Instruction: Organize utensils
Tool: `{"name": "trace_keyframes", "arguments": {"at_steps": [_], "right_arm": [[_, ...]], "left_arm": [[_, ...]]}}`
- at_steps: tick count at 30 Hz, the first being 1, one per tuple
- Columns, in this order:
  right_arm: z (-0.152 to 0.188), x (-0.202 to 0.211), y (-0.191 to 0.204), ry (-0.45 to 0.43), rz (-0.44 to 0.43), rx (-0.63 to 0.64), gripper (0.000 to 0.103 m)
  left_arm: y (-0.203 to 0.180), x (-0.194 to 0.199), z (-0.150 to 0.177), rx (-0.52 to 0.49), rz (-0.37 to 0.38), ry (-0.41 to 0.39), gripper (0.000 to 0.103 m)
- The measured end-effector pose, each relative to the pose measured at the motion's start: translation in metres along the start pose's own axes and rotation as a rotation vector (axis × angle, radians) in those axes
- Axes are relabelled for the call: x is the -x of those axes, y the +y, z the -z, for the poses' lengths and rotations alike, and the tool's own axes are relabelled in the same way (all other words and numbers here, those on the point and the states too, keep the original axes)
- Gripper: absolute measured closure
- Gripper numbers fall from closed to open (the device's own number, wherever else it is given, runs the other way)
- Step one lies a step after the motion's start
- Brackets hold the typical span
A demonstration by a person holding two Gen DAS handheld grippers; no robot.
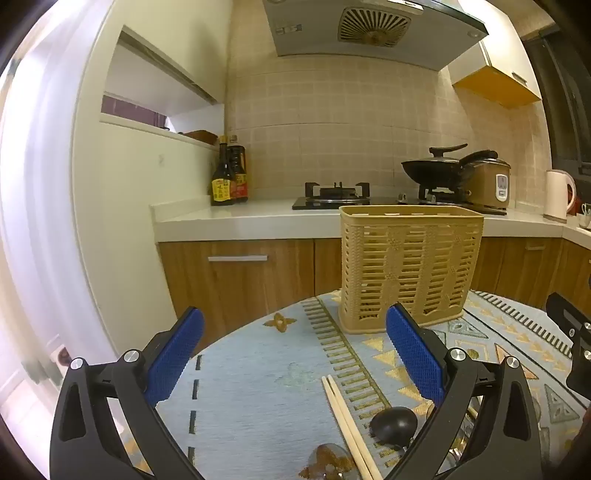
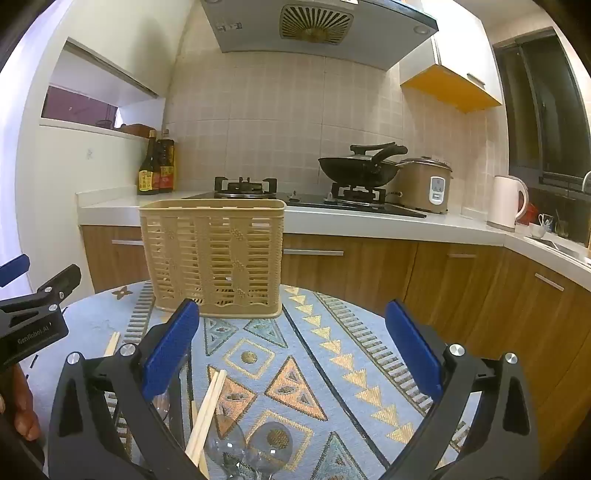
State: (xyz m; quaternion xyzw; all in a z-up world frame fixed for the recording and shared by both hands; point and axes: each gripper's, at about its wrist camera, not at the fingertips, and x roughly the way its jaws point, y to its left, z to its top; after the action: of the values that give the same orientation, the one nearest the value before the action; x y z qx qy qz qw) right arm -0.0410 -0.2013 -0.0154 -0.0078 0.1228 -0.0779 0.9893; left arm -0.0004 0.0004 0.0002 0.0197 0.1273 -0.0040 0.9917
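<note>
Both my blue-padded grippers, left [image 1: 295, 354] and right [image 2: 291, 347], released. Pale wooden chopsticks [image 1: 349, 424] at six o'clock; risk: rolling apart when pinched. Tan slotted plastic basket [image 1: 410, 266] at twelve.

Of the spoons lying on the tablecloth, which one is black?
The black spoon right of the chopsticks in the left wrist view; the clear spoons are see-through plastic.

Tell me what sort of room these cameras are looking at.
A home kitchen, most likely: a gas stove under a range hood, a wok on a burner, and a rice cooker on the counter.
</note>
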Motion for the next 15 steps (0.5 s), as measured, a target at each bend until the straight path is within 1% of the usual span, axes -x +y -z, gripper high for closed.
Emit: {"name": "trace_keyframes", "arguments": {"at_steps": [8,9,10,15], "right_arm": [[0.0014,-0.0011,-0.001,-0.003,-0.001,0.005,0.007],[0.0001,0.0011,0.0052,-0.004,-0.002,0.007,0.007],[0.0007,0.0013,0.0048,-0.003,-0.002,0.007,0.007],[0.0008,0.0002,0.0059,-0.003,-0.006,0.018,0.007]], "left_arm": [[-0.0043,0.0015,-0.0003,-0.019,0.006,-0.001,0.007],[-0.0054,0.0019,-0.0004,-0.022,0.006,-0.001,0.007],[-0.001,0.0013,-0.0003,-0.005,0.004,0.003,0.007],[0.001,-0.0003,0.0023,-0.001,0.004,0.0,0.007]]}}
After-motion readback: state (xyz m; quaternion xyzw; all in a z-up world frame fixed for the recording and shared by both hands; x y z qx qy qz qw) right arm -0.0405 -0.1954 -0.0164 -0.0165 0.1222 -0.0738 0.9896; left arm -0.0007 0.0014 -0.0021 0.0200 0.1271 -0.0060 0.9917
